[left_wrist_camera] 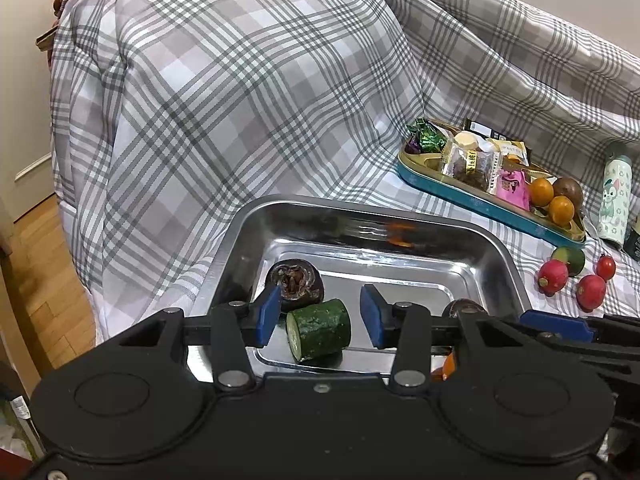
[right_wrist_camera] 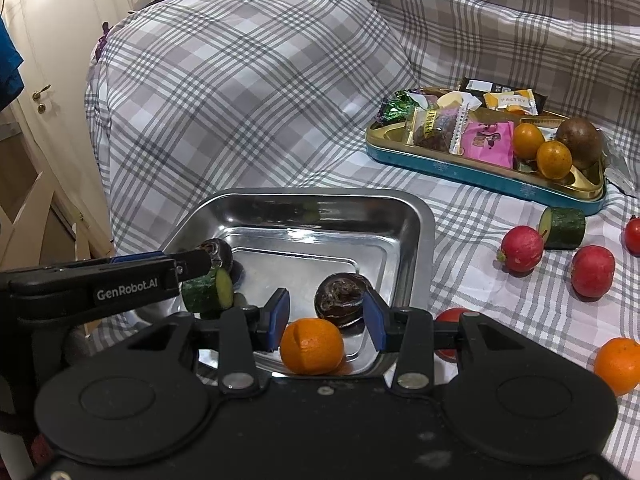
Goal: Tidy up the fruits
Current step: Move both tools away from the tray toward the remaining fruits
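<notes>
Left hand-held gripper point(left_wrist_camera: 319, 315) spread wide over the steel tray point(left_wrist_camera: 508, 264), cucumber piece point(left_wrist_camera: 319, 329) lying loose between its pads beside a dark fruit point(left_wrist_camera: 295, 285). Right hand-held gripper point(right_wrist_camera: 326, 319) also wide – orange point(right_wrist_camera: 311, 345) resting free at the tray's near edge, second dark fruit point(right_wrist_camera: 340, 298) just behind. On the checked cloth point(right_wrist_camera: 472, 216) near the tray's right edge – radishes point(right_wrist_camera: 521, 249), another cucumber piece point(right_wrist_camera: 562, 228).

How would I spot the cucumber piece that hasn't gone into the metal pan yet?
Find the teal snack tin on the checked cloth. Just in front of its right end lies a stubby cucumber piece, beside a red radish. It is the only dark green, flat-cut cylinder among round red and orange things.
</notes>
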`<state>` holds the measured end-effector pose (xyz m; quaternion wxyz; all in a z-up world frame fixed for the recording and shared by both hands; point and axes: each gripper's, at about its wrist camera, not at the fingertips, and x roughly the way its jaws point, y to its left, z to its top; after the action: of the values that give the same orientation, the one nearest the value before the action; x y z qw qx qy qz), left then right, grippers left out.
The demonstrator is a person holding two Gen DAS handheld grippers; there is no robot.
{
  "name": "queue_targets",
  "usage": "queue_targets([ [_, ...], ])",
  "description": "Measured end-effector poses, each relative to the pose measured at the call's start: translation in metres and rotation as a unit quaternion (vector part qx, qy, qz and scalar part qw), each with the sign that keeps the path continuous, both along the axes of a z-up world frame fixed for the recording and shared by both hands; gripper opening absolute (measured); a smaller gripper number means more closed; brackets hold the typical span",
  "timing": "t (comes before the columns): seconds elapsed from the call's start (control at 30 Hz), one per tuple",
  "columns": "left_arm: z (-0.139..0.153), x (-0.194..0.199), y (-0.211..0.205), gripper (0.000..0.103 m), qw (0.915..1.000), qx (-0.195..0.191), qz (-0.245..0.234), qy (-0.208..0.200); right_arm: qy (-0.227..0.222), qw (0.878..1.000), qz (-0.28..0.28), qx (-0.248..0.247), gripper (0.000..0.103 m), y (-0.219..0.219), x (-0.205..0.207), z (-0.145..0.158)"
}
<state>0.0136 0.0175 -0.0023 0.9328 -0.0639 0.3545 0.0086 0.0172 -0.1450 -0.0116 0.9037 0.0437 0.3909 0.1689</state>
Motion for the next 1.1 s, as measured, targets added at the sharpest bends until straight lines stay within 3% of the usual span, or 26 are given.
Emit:
queue_targets([
  [0.37,0.000,0.000,-0.003,0.051,1.0000,0.005,0.001,0.003,0.001,0.999,-0.042,-0.006,0.044,-0.018,0.008,0.007],
  [0.67,0.000,0.002,-0.003,0.051,0.9999,0.009,-0.002,0.004,0.024,0.994,-0.095,-0.044,0.044,-0.040,0.017,0.009],
  [1.1,0.000,0.005,-0.014,0.051,0.9991,0.040,-0.013,0.007,0.060,0.978,-0.198,-0.036,0.044,-0.099,0.032,0.010],
])
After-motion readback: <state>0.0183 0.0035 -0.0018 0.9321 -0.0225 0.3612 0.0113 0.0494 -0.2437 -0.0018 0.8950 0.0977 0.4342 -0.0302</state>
